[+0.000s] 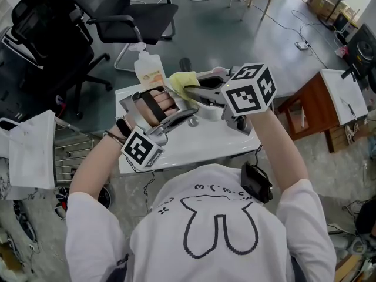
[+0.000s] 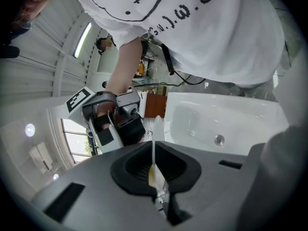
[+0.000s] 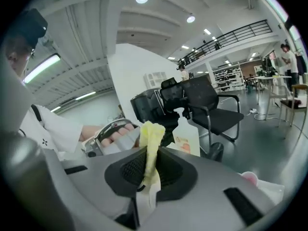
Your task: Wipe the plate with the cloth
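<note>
Left claw [image 2: 154, 173] pinching plate [image 2: 157, 124] rim; right claw [image 3: 149, 175] pinching yellow cloth [image 3: 151, 138], both raised over desk [image 1: 200, 147]. Wiping step, likely. Next: you press cloth onto plate face, sweep.

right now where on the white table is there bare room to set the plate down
The near strip of the white table, along the edge by your body, looks bare. The far left corner is taken by the bottle, and the held cloth sits over the far middle.
</note>
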{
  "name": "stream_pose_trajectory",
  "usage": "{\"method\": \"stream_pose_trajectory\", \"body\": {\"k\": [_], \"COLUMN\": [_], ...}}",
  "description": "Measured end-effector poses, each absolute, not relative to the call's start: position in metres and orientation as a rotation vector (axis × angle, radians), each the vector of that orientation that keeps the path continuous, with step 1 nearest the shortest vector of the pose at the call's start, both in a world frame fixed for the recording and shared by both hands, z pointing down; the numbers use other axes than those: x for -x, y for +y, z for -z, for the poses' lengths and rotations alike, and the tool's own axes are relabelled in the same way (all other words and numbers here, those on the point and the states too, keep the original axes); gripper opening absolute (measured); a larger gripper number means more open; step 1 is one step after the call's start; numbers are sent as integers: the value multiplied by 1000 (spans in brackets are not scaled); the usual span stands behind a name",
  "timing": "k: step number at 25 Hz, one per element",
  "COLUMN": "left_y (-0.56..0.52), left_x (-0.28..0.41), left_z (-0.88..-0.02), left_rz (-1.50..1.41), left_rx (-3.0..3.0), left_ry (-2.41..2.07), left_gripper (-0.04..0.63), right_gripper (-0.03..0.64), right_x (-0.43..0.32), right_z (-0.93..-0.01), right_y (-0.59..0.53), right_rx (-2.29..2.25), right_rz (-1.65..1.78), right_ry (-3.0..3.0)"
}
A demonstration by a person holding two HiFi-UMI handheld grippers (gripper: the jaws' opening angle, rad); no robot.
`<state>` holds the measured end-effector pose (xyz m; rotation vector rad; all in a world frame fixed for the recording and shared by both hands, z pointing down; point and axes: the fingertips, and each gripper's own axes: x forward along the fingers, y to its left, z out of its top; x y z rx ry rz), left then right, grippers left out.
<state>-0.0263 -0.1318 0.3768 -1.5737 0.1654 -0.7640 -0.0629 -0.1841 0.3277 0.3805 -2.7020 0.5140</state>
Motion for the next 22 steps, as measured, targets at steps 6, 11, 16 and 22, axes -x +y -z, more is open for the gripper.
{"method": "stream_pose_trajectory", "body": {"k": [6,11,16,22], "left_y": [-130,-129,-128,-127], "left_x": [28,29,28,26], "left_z": [-383,-384,-382,-377], "left_rz": [790,795,787,767], "left_rx": [1555,1553,1552,1536], "left_ry": [140,142,151,158], "left_gripper": [20,20,21,23], "right_gripper": [51,51,51,51], "right_x": [75,78,71,48], "right_z": [-356,-369,-387,-413], "right_y": [-183,-203,-233,-256], "right_rx": [-319,-372,-469,-576], "right_rz": [-359,-353,-427,-525], "right_ry": [-2538,-2482,-2431,-2371]}}
